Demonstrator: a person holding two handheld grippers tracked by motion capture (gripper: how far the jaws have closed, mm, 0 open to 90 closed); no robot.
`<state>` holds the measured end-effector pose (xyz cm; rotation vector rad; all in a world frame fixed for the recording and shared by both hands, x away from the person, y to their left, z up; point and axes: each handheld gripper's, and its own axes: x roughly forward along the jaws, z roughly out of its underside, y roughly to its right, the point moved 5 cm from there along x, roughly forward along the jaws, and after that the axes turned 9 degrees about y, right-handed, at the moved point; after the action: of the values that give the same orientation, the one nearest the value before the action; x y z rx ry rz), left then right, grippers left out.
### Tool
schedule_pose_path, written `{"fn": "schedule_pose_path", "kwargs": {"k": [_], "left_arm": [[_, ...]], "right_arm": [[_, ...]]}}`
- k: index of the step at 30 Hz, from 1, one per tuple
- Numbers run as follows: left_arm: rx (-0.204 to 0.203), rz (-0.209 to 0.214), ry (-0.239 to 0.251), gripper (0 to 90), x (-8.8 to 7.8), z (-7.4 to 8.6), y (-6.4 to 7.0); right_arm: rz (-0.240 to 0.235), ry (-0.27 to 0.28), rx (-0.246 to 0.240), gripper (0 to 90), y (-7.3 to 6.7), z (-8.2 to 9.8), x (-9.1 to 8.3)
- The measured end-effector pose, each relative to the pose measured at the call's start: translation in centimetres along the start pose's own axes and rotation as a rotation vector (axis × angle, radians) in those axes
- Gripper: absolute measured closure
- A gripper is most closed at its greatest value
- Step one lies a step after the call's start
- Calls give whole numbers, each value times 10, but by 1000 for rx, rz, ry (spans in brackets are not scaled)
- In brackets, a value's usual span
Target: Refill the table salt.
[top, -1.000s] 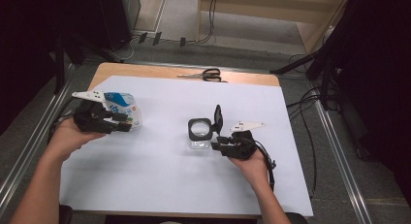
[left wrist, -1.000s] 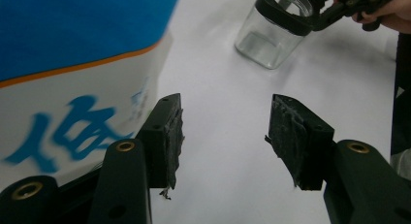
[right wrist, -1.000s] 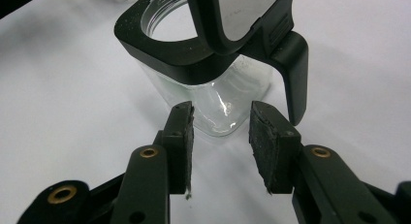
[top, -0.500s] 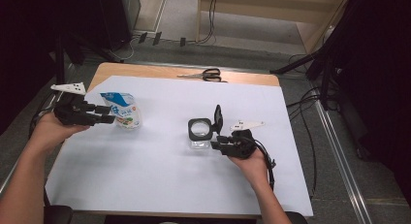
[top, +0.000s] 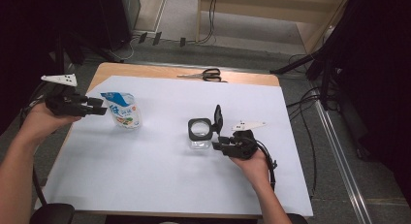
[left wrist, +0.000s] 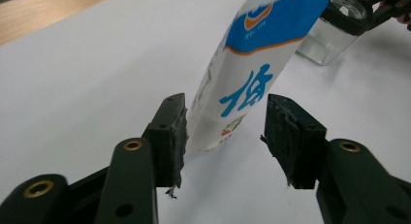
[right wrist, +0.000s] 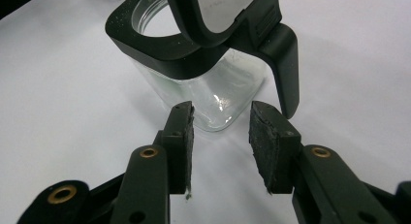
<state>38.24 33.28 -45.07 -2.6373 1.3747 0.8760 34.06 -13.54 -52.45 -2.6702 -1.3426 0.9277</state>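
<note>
high view is showing the left gripper [top: 99, 109] sitting at the table's left edge, just beside the standing blue-and-white pouch [top: 122, 109] and apart from it; the jaws have just been closing, with nothing pressed between them. the right gripper [top: 216, 143] is hovering just beside the glass jar [top: 199, 135], whose black lid is standing flipped up. scissors [top: 205, 74] are lying far back, small and hard to make out.

left gripper view is showing the pouch [left wrist: 252, 73] ahead of the part-open jaws, its top cut off by the frame.

right gripper view is showing the jar [right wrist: 194, 64] just beyond the part-open, empty jaws, its lid cropped at the top.
</note>
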Motion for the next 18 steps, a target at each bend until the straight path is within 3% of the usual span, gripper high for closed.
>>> {"fn": "schedule_pose_path", "kwargs": {"k": [5,7,11,18], "left_arm": [[57,2,-28,597,11,-10,-1],[71,26,-25,629,16,-13,-1],[82,61,-42,699,27,-16,0],[99,54,-52,837,31,-20,3]], "right_arm": [[-4,-3,0,625,-2,0,2],[-6,-9,-4,627,-2,1,2],[-9,-12,-2,629,-2,1,3],[-15,-12,-2,637,-4,1,3]]}}
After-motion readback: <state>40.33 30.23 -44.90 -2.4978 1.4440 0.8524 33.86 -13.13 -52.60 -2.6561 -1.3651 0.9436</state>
